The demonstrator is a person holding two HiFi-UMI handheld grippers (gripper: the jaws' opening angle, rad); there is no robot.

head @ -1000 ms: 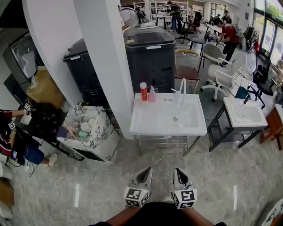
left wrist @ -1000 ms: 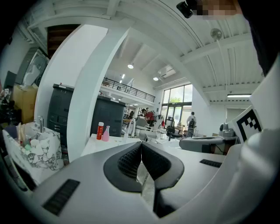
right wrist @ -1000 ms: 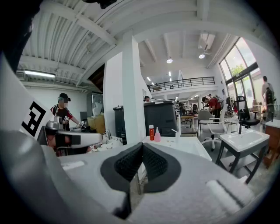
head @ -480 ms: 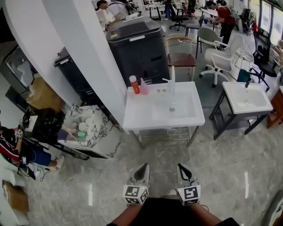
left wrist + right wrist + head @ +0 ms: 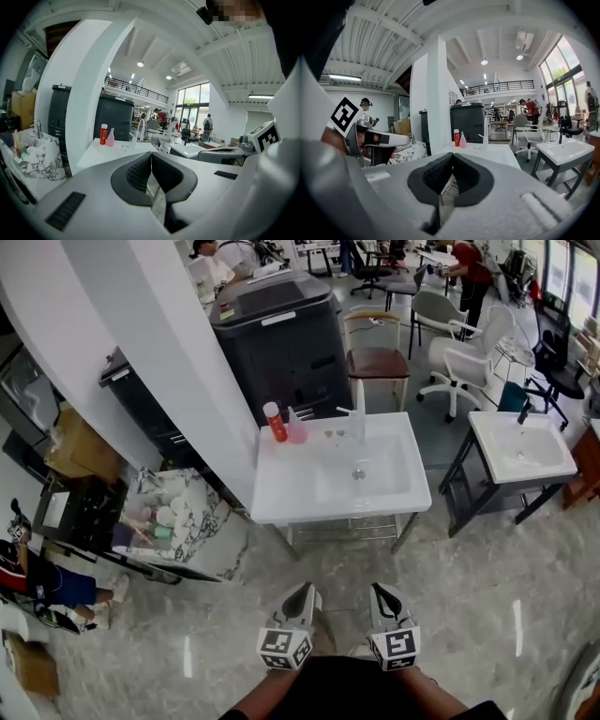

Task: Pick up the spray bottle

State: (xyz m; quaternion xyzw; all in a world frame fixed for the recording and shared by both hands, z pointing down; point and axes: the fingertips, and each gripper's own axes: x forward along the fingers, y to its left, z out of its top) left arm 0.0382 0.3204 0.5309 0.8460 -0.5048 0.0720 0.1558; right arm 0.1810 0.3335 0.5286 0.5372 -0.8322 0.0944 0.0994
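The pink spray bottle (image 5: 296, 427) stands at the back left corner of a white washbasin (image 5: 281, 502), beside a red bottle (image 5: 275, 422). Both hand-held grippers hang low in the head view, well short of the basin: left gripper (image 5: 302, 592) and right gripper (image 5: 382, 590), side by side over the marble floor. Each is shut with nothing between its pads. Far ahead in the left gripper view I see the spray bottle (image 5: 110, 138) beyond the left gripper (image 5: 151, 154). The right gripper view shows the spray bottle (image 5: 462, 140) past the right gripper (image 5: 452, 154).
A faucet (image 5: 359, 423) rises at the basin's back edge. A white slanted pillar (image 5: 187, 362) and dark cabinet (image 5: 281, 343) stand behind and left. A marbled stand with cups (image 5: 178, 521) is left, a second basin (image 5: 520, 446) right, chairs (image 5: 469, 352) and people farther back.
Both grippers have moved forward together towards the basin, still shut. The basin and bottles sit closer and more centred in the head view.
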